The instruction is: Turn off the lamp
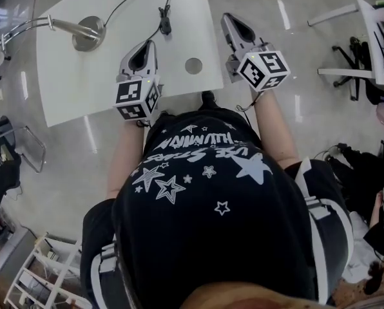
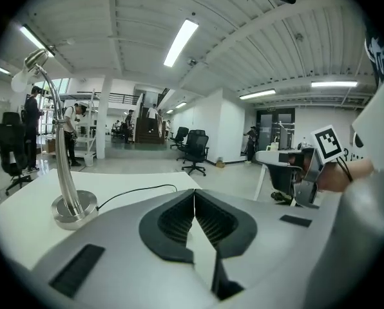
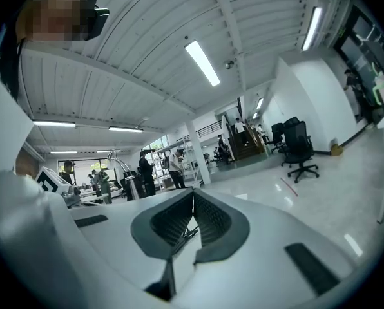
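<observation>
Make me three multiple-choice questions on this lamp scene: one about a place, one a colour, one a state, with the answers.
1. The lamp base stands: A on the table, left of the left gripper; B on the floor; C on a chair.
2. The table top is: A black; B white; C red.
3. The left gripper's jaws are: A wide open; B shut on the cable; C shut on nothing.
Answers: 1 A, the head view shows it there; 2 B, plainly white; 3 C, the pads meet with nothing between.

White table (image 1: 69, 85) — lamp (image 1: 89, 33), cable (image 1: 164, 19) on top
</observation>
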Demonstrator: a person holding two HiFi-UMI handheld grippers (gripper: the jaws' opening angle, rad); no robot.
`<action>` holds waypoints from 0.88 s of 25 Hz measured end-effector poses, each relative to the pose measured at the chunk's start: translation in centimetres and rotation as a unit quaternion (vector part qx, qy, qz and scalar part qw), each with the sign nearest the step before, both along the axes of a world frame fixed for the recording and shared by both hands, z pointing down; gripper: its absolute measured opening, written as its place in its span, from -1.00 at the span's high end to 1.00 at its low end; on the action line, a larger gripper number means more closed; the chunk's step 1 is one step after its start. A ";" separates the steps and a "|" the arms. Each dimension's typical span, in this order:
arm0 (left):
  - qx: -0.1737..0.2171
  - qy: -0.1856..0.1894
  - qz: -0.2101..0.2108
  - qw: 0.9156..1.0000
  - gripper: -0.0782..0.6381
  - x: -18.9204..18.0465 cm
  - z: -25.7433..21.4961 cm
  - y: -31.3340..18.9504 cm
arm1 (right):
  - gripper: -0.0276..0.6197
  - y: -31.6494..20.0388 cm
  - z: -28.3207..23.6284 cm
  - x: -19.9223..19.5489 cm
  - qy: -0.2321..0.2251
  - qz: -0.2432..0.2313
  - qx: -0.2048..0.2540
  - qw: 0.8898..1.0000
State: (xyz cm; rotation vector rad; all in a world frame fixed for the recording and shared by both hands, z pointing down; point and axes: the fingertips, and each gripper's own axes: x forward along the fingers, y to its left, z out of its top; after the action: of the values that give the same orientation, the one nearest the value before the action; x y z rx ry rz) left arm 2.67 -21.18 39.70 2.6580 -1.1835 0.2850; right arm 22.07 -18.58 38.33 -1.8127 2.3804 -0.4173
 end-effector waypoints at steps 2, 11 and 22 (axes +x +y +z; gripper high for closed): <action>-0.002 -0.003 -0.017 1.000 0.75 1.0 0.3 -0.1 | 0.90 -0.4 0.2 1.2 -0.001 -0.013 0.000 1.000; -0.017 -0.031 -0.064 0.997 0.75 4.0 2.3 0.0 | 0.90 -1.6 1.6 2.0 -0.012 -0.089 -0.012 0.996; -0.034 -0.030 -0.077 0.996 0.74 5.9 4.4 -0.9 | 0.90 -2.9 3.5 0.2 -0.008 -0.146 -0.034 0.989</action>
State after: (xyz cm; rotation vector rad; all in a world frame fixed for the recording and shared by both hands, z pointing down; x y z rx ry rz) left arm 8.59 -22.04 44.12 2.4988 -1.3639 0.3724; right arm 22.28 -21.45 41.80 -1.4804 2.6582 -0.5459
